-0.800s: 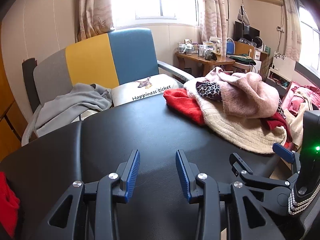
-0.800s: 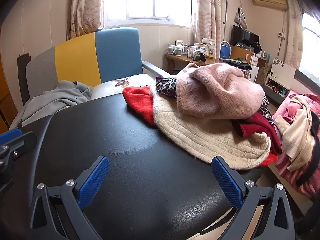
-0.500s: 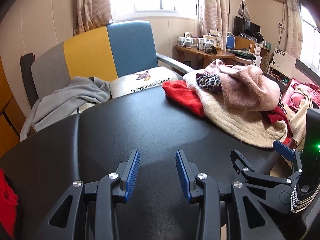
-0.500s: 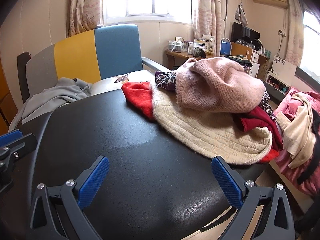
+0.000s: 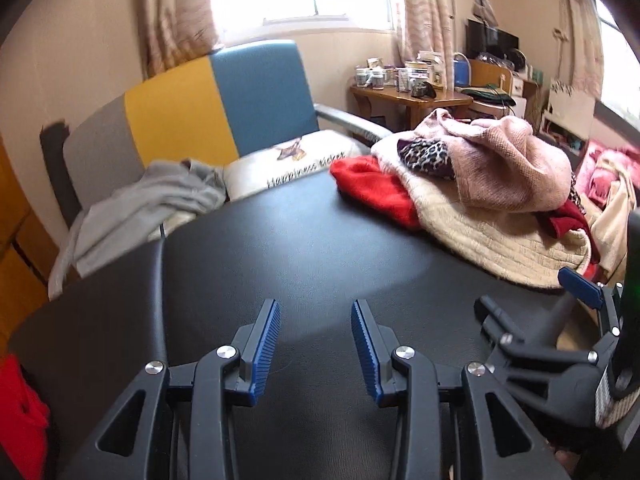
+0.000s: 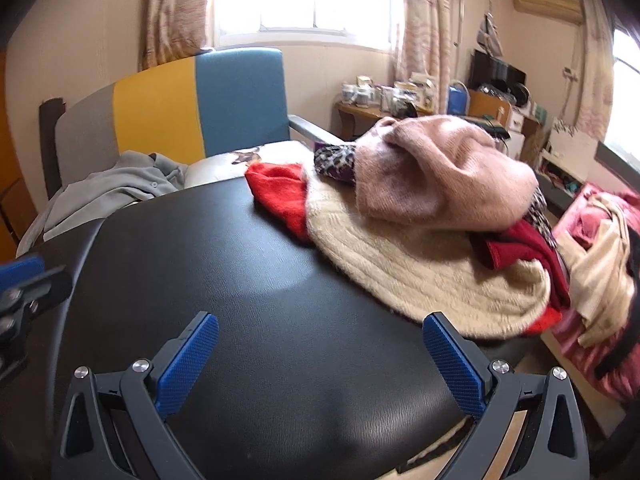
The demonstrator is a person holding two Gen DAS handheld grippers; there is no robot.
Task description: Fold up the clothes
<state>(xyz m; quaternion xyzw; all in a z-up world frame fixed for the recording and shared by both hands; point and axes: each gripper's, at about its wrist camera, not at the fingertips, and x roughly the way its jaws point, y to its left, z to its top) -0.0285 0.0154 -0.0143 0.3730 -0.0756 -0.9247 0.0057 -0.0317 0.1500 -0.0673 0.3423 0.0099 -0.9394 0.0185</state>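
Observation:
A heap of clothes lies on the far right of the black table (image 6: 280, 304): a pink knit sweater (image 6: 432, 176) on top, a cream knit garment (image 6: 420, 272) under it, a red garment (image 6: 280, 196) at its left and a leopard-print piece (image 6: 334, 162). The heap also shows in the left wrist view (image 5: 492, 168). My left gripper (image 5: 314, 344) is open with a narrow gap, empty, above the bare table. My right gripper (image 6: 320, 364) is wide open and empty, short of the cream garment; it also shows at the left view's right edge (image 5: 532, 316).
A chair with grey, yellow and blue back (image 5: 208, 108) stands behind the table, with a grey garment (image 5: 148, 204) and a white cushion (image 5: 292, 160) on it. A cluttered wooden desk (image 5: 412, 96) is at the back. More clothes (image 6: 604, 248) lie at right. Red cloth (image 5: 20, 412) sits at lower left.
Both grippers have moved slightly forward over the table toward the clothes heap, which looks a little closer. Neither jaw opening has changed.

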